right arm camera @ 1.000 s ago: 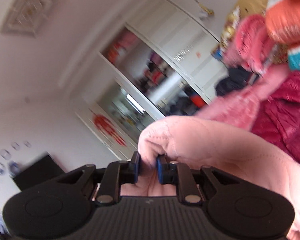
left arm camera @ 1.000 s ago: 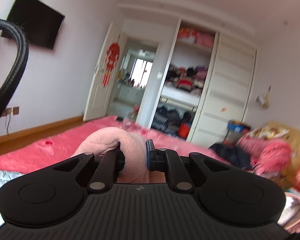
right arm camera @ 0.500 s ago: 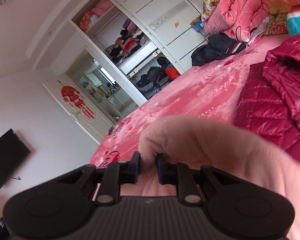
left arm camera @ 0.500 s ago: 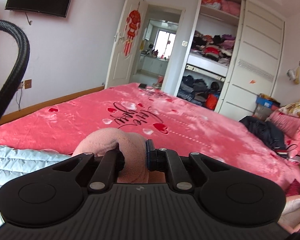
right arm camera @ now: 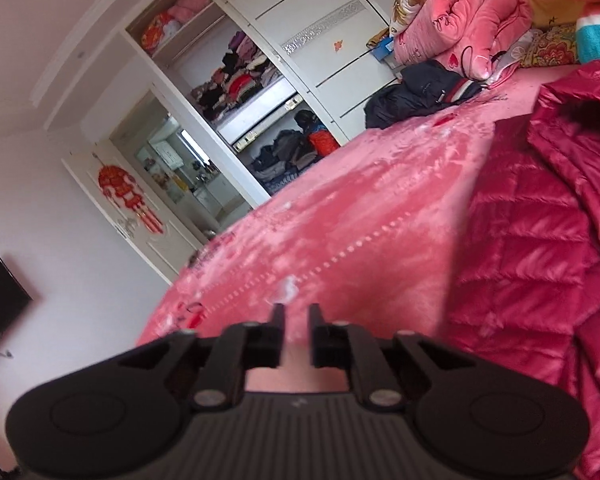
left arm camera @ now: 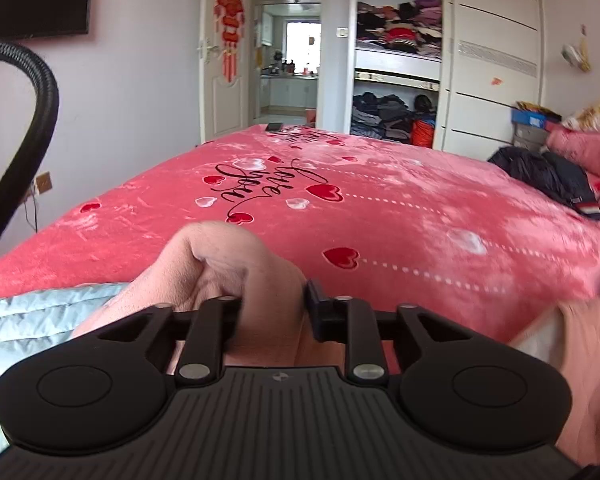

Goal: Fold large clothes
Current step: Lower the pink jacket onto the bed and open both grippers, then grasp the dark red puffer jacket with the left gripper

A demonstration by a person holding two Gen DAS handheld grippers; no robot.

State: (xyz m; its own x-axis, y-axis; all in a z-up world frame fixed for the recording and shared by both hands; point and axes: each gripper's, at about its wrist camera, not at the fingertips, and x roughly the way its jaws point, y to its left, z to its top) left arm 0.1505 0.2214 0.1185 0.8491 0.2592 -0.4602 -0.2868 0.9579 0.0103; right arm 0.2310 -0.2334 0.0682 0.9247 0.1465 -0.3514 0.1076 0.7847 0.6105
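Observation:
A pale pink fleece garment [left arm camera: 228,264] bulges up between the fingers of my left gripper [left arm camera: 272,308], just above the red bedspread [left arm camera: 380,208]. The jaws are opening and the fold sits loosely in the wider gap. More of the same garment [left arm camera: 588,360] shows at the right edge. In the right wrist view my right gripper [right arm camera: 296,312] hangs low over the bedspread [right arm camera: 340,220]. Its jaws are opening with nothing between the fingertips. Only a strip of the pink garment [right arm camera: 296,378] shows beneath the fingers' base.
A light blue quilted jacket [left arm camera: 32,320] lies at the left, a dark red down jacket [right arm camera: 540,240] at the right. Black clothes [left arm camera: 548,176] and rolled pink bedding [right arm camera: 472,20] sit near the head end. A phone [left arm camera: 275,126] lies at the bed's far edge. A black cable [left arm camera: 40,120] arcs on the left.
Both grippers have sunk toward the bed. The right gripper has let go of the pink garment, which has dropped out of its jaws. The left jaws have widened around their fold.

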